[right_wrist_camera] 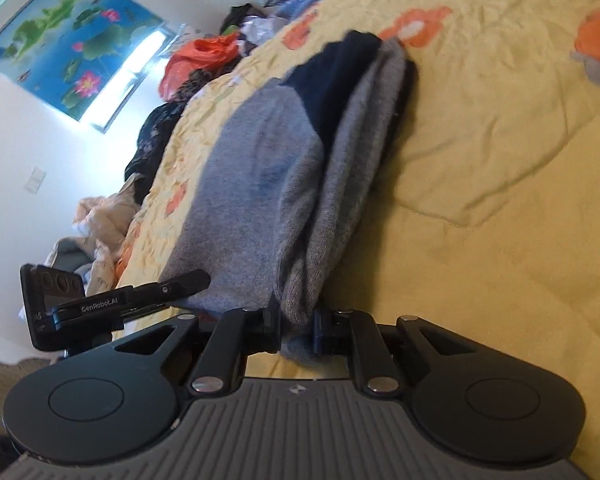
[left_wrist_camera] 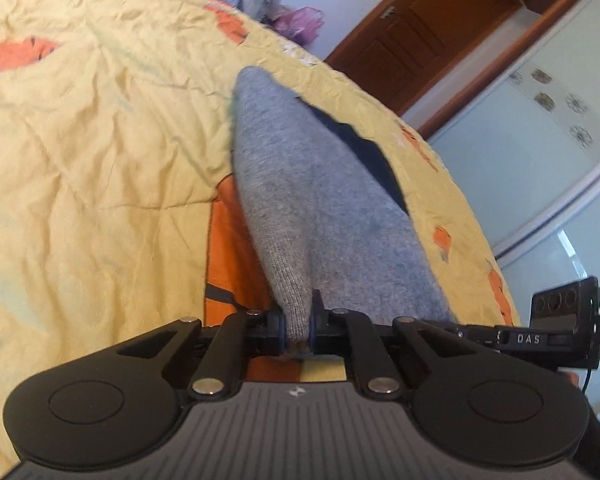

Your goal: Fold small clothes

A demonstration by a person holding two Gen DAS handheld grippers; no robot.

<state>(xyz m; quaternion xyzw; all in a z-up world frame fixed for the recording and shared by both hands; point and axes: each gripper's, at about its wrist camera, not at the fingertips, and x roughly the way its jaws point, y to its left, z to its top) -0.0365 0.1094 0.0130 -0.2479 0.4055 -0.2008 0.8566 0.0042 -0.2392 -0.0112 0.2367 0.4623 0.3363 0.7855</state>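
Over the yellow bed quilt (left_wrist_camera: pixel 100 140), I have my left tool (left_wrist_camera: pixel 298 330) and right tool (right_wrist_camera: pixel 298 328) each pinching the soft, limp grey knit garment (left_wrist_camera: pixel 312 208) by its near edge.

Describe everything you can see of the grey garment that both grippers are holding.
The grey garment is a soft, fuzzy knit with a dark navy section toward its far end. It is bunched into long folds, stretching away over the yellow floral quilt, and its far end seems to rest there. The left gripper and the right gripper are each shut on a gathered part of its near edge. What kind of clothing it is cannot be told.
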